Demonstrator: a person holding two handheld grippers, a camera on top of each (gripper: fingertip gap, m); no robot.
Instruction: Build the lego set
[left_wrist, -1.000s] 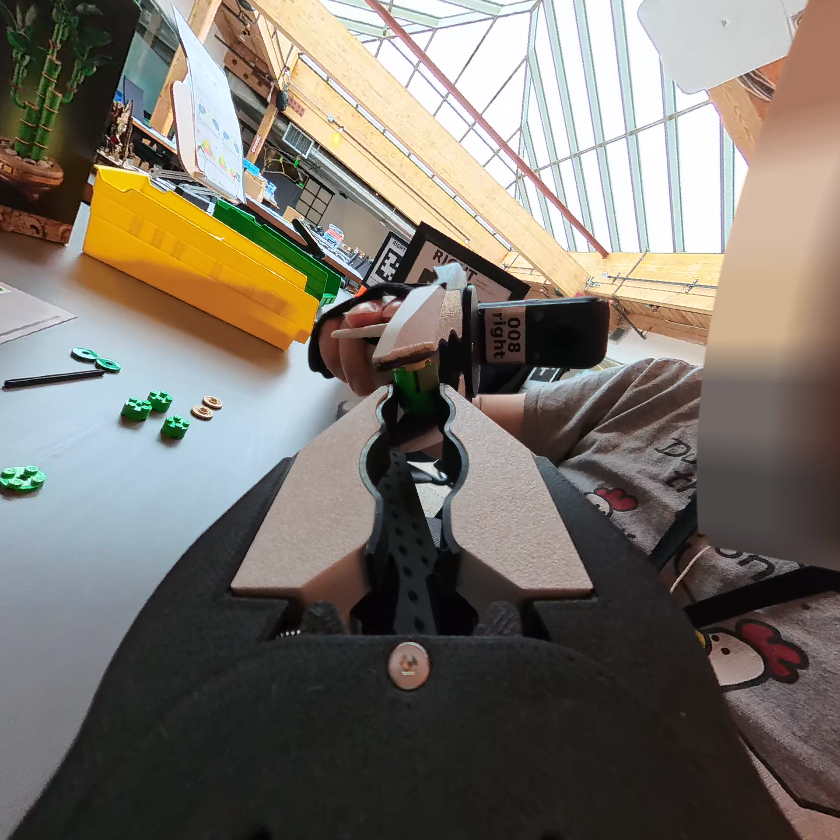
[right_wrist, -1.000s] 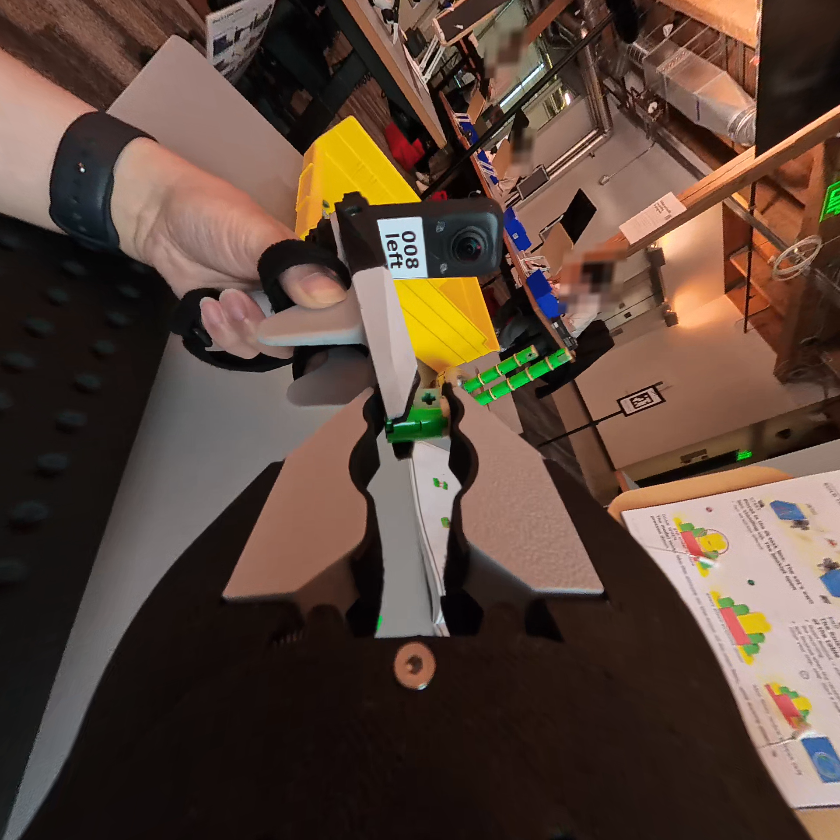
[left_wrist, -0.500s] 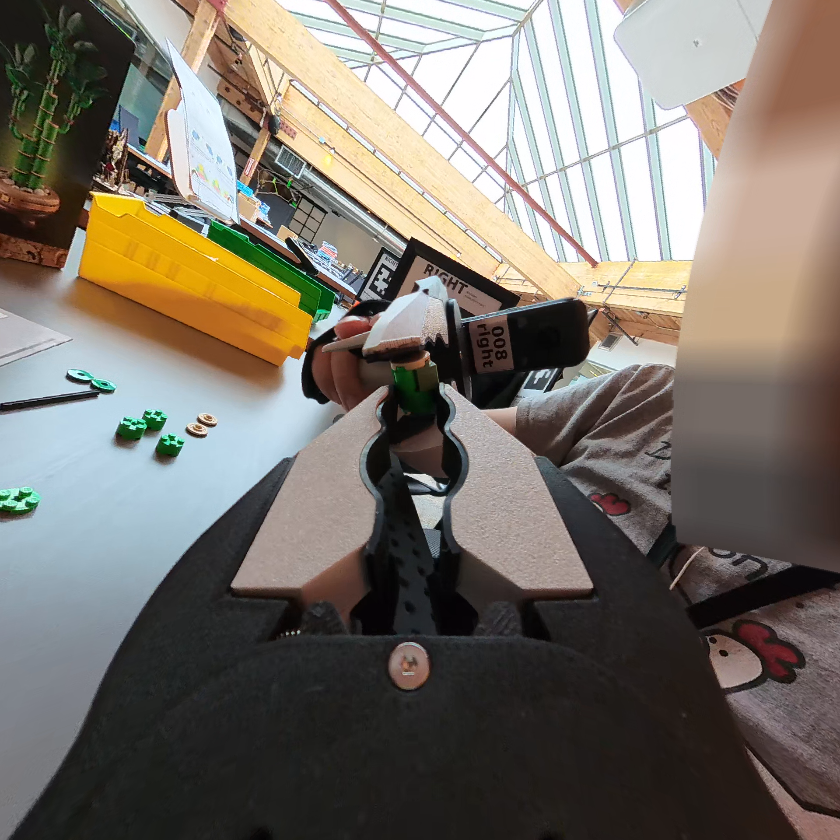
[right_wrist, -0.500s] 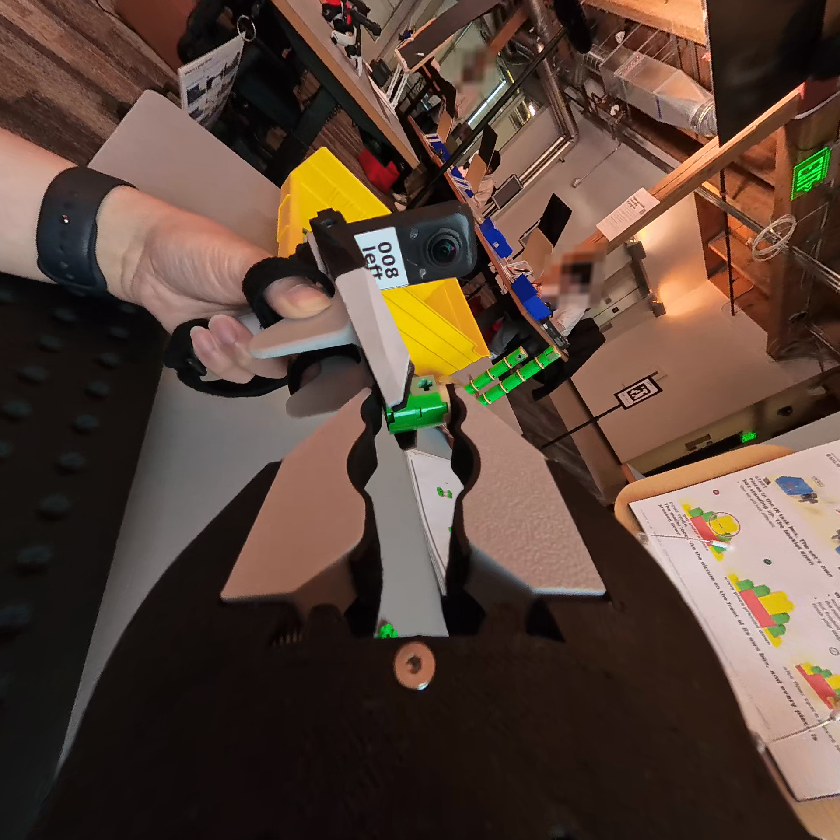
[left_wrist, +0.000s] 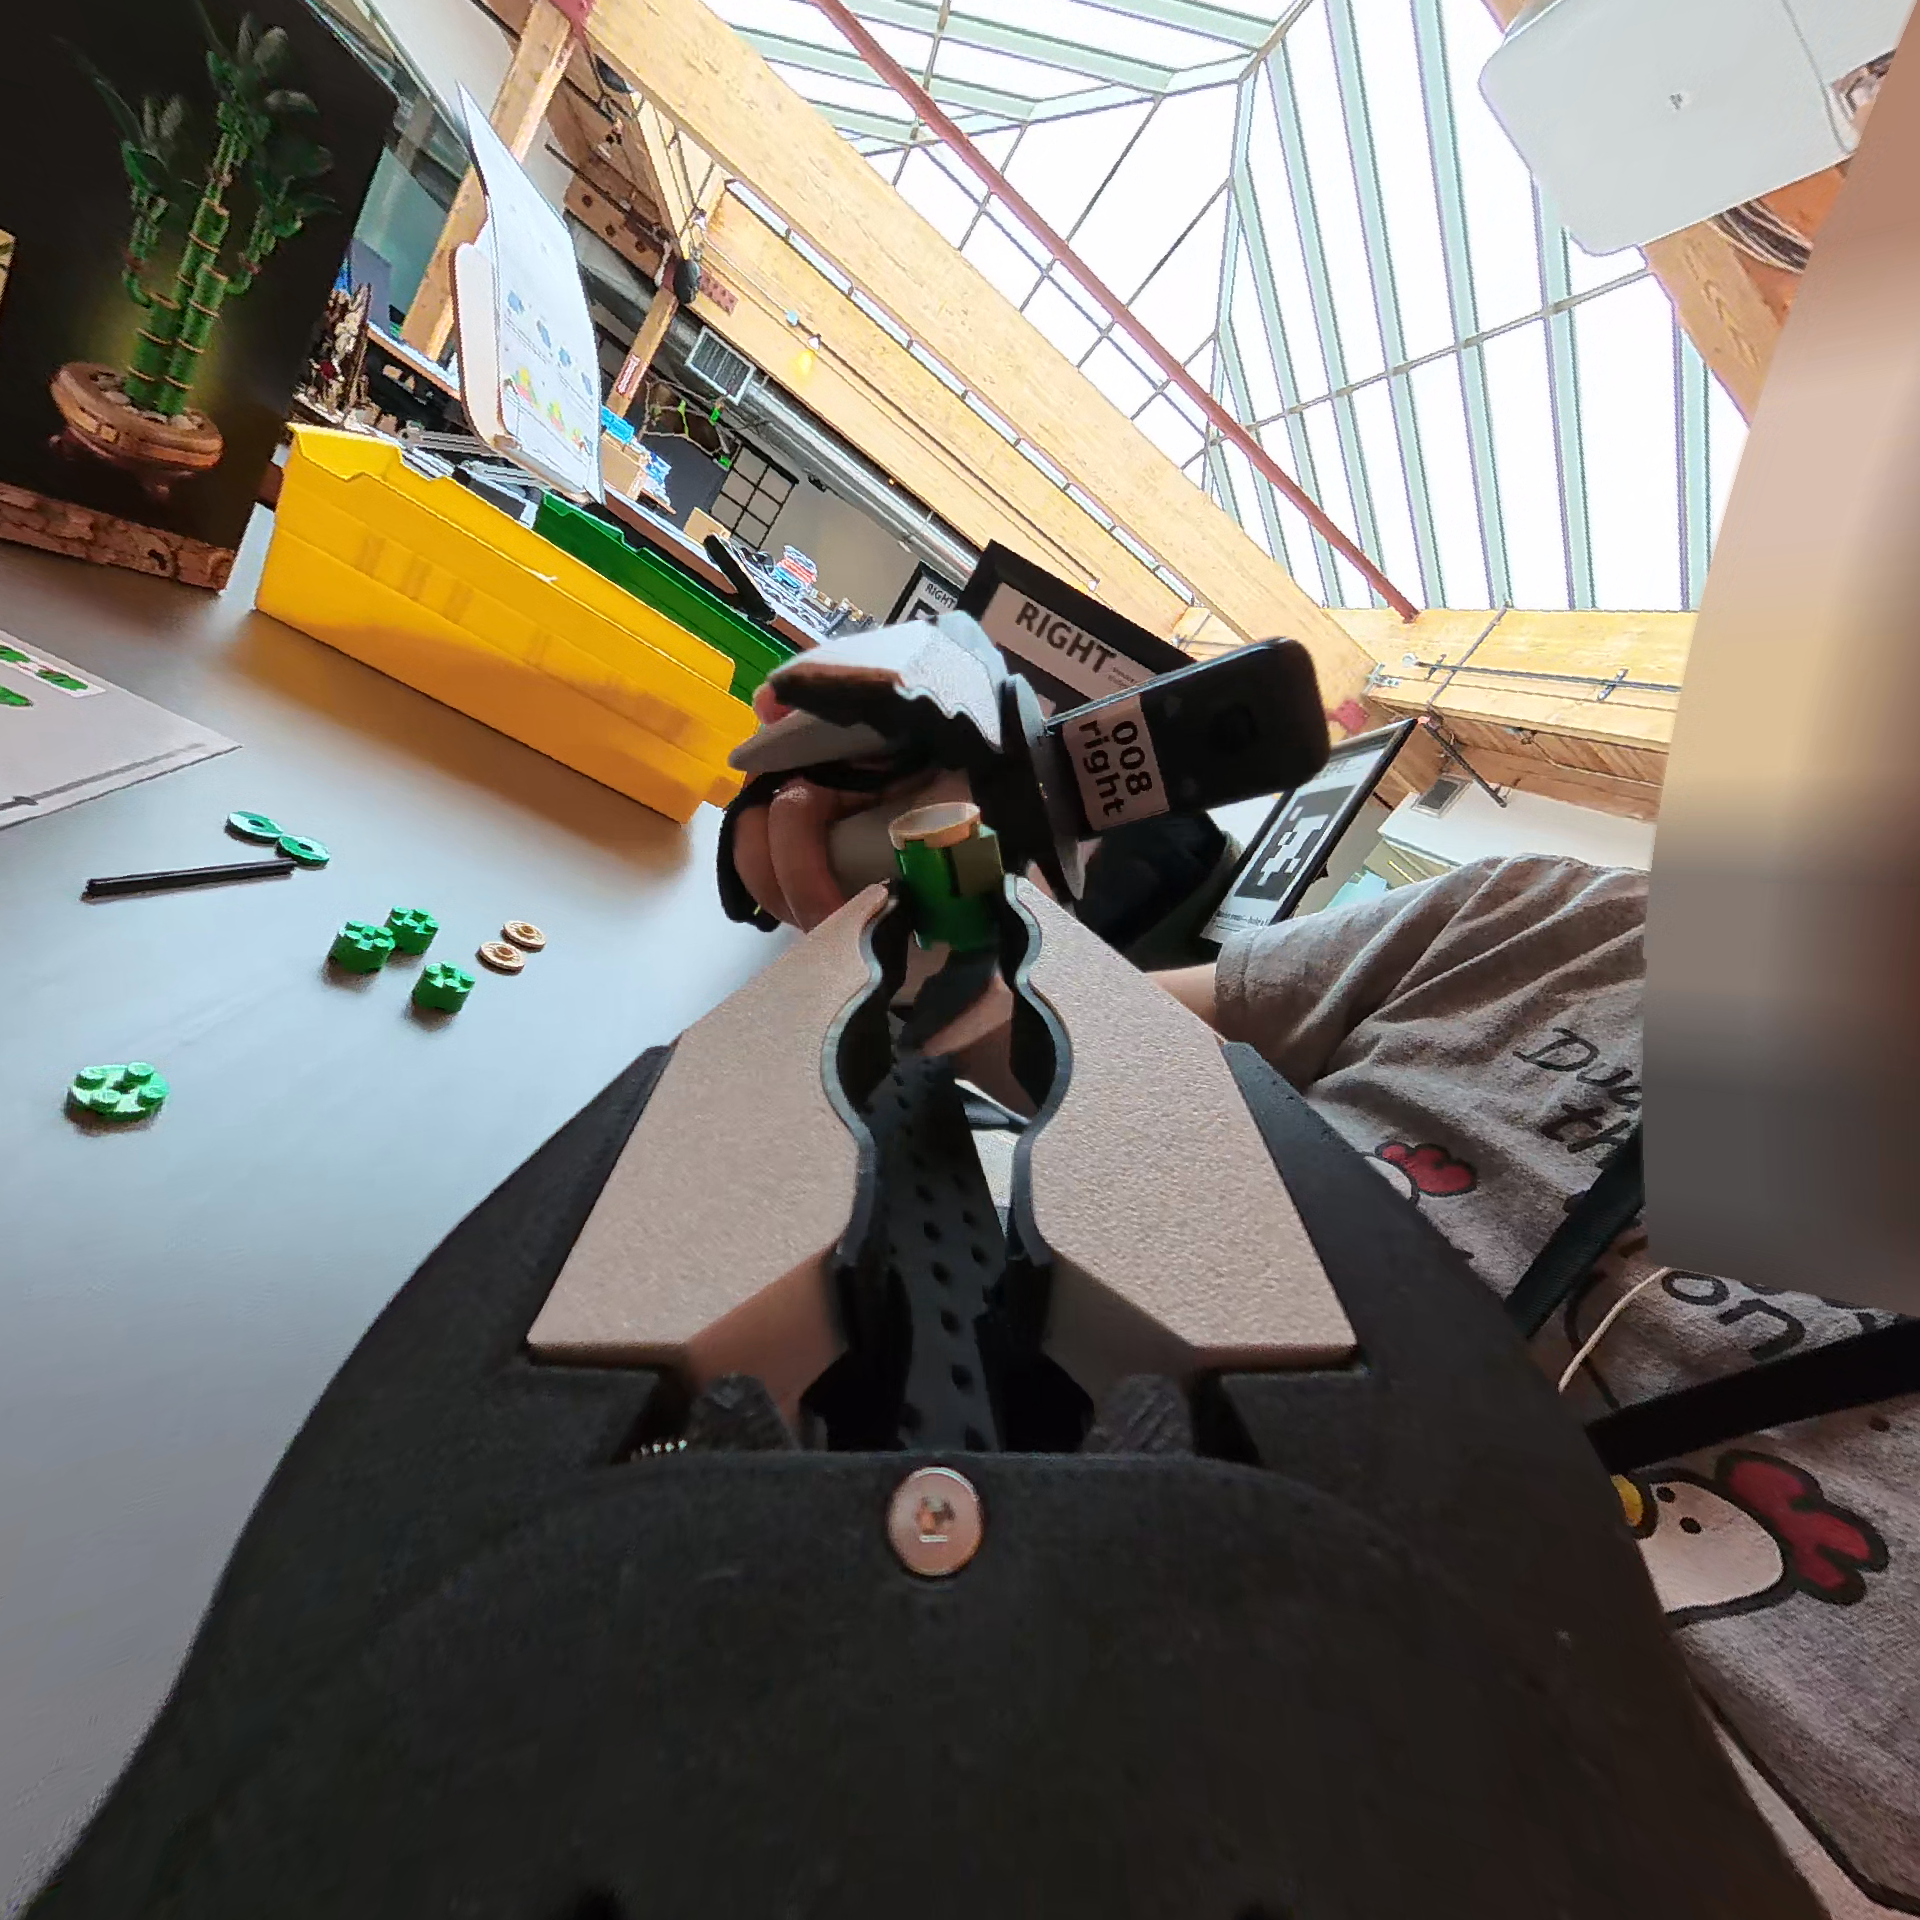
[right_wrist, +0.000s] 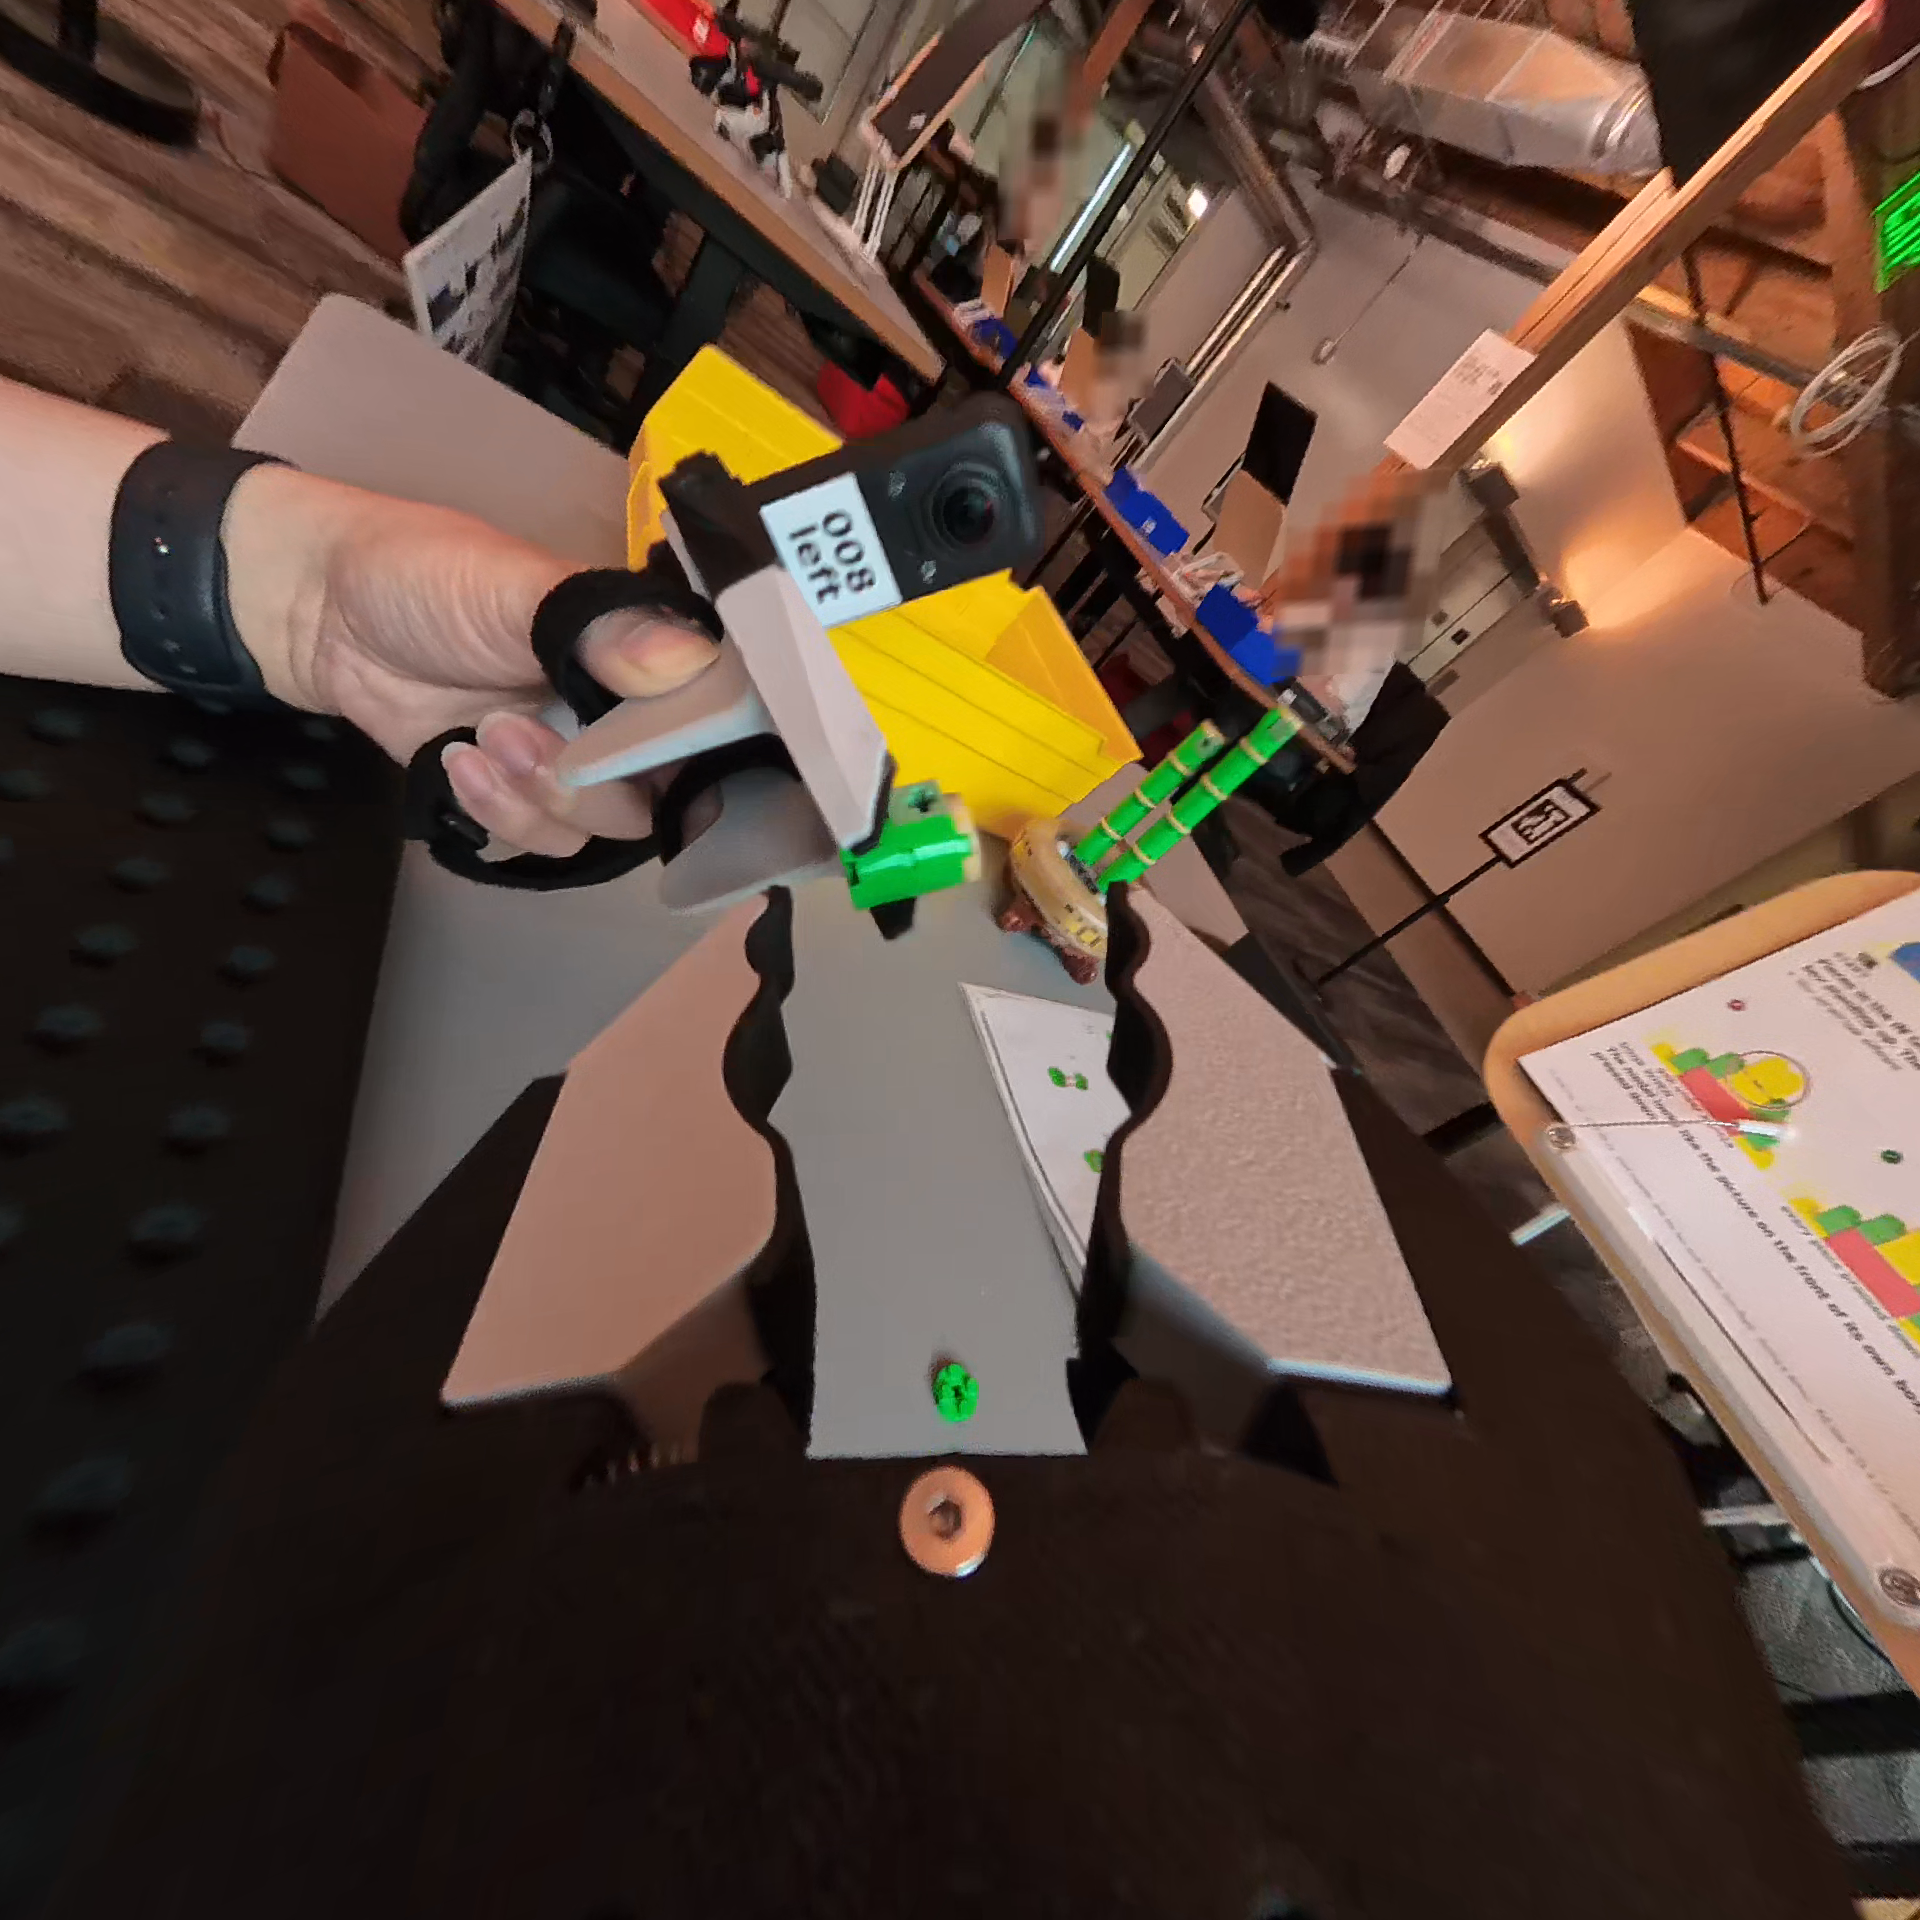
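Note:
My left gripper is shut on a short green cylinder piece with a tan round plate on its top end. It holds the piece up in the air above the table. The right wrist view shows the same green piece sticking out of the left gripper. My right gripper is open and empty, with its fingers wide apart just below the piece and not touching it. It also shows in the left wrist view, just behind the piece.
Loose green round pieces, tan round plates, a black rod and green discs lie on the grey table. A yellow bin and the set's box stand behind. A partly built bamboo plant and an instruction booklet are in the right wrist view. Both grippers' tips are close together, under 4 cm apart.
My right gripper has opened, let go of the green piece and drawn back. The left gripper still holds the piece, whose tan-topped end now shows free.

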